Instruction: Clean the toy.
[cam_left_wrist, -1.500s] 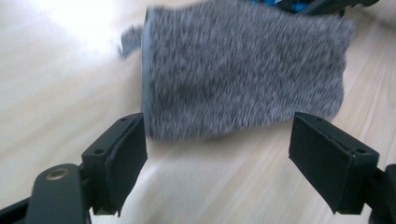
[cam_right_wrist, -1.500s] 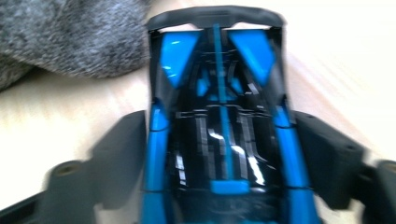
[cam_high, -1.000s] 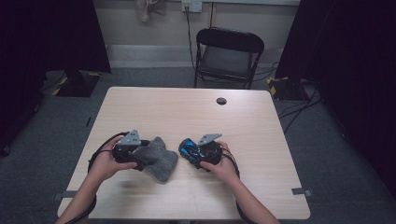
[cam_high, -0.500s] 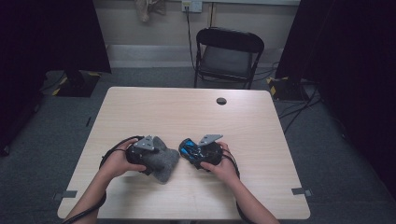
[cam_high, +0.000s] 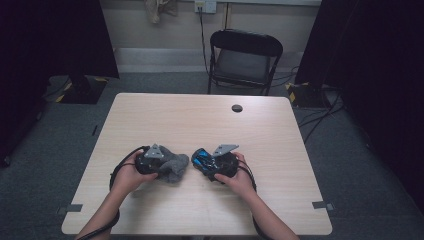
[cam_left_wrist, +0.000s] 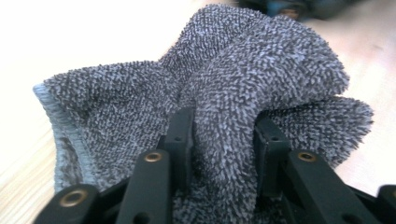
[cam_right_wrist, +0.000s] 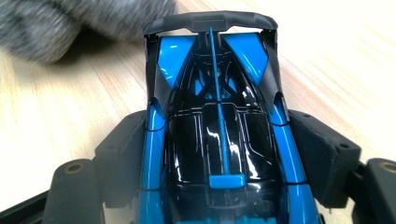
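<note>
Left gripper (cam_high: 167, 165) with its jaws just closed on a raised fold of the grey terry cloth (cam_left_wrist: 261, 93), the pads pinching the pile from both sides; in the high view the cloth (cam_high: 176, 167) lies bunched on the table (cam_high: 280, 135) near the front edge, just left of the toy car. Right gripper (cam_high: 204, 162) with its jaws set wide around the flanks of the blue and black toy sports car (cam_right_wrist: 217, 135), which it holds with the rear wing pointing away toward the cloth (cam_right_wrist: 70, 23). Risks, as judged from this arrangement: the left grip takes one soft ridge only, so a pull or a wiping stroke may draw the fold out of the jaws or leave the loose remainder trailing and snagging on the wing. The car's glossy, tapered sides give the right pads little purchase; pressure from the cloth could twist or slide it forward out of the grip and onto the table.
</note>
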